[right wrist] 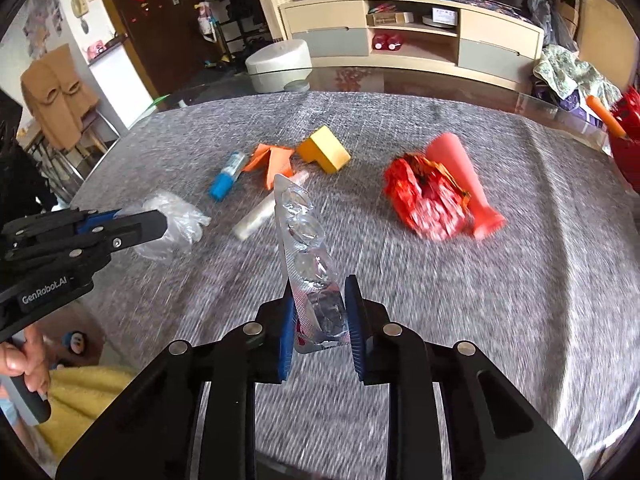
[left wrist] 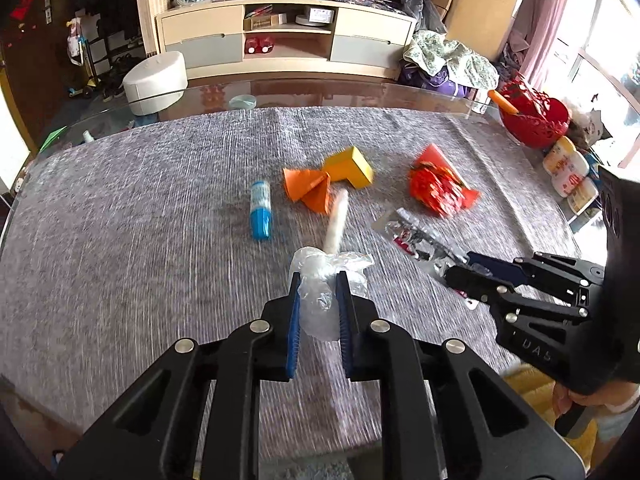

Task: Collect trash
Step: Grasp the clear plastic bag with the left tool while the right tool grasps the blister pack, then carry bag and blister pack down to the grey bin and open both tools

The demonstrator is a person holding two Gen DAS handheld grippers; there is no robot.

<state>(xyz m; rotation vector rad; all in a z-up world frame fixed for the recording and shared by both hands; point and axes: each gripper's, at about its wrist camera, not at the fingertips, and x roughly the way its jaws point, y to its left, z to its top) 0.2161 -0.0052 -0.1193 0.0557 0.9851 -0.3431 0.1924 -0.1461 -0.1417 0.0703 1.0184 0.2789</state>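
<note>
My left gripper [left wrist: 318,280] is shut on a crumpled clear plastic bag [left wrist: 320,300], held over the grey tablecloth [left wrist: 120,240]; it also shows in the right wrist view [right wrist: 156,226] with the bag [right wrist: 176,220]. My right gripper [right wrist: 320,292] is shut on an empty silver blister pack [right wrist: 304,240], which sticks up from the jaws; in the left wrist view the right gripper [left wrist: 460,268] holds the pack [left wrist: 412,236] low over the cloth. On the cloth lie a blue tube [left wrist: 260,210], orange paper [left wrist: 308,186], a yellow block [left wrist: 352,166], a white stick wrapper [left wrist: 336,220] and a red crumpled wrapper [left wrist: 438,190].
A pink cone [right wrist: 464,176] lies behind the red wrapper [right wrist: 428,204]. A red basket [left wrist: 532,116] and small bottles [left wrist: 568,172] stand at the table's right edge. A white stool [left wrist: 156,80] and a TV cabinet [left wrist: 288,40] are beyond the glass table edge.
</note>
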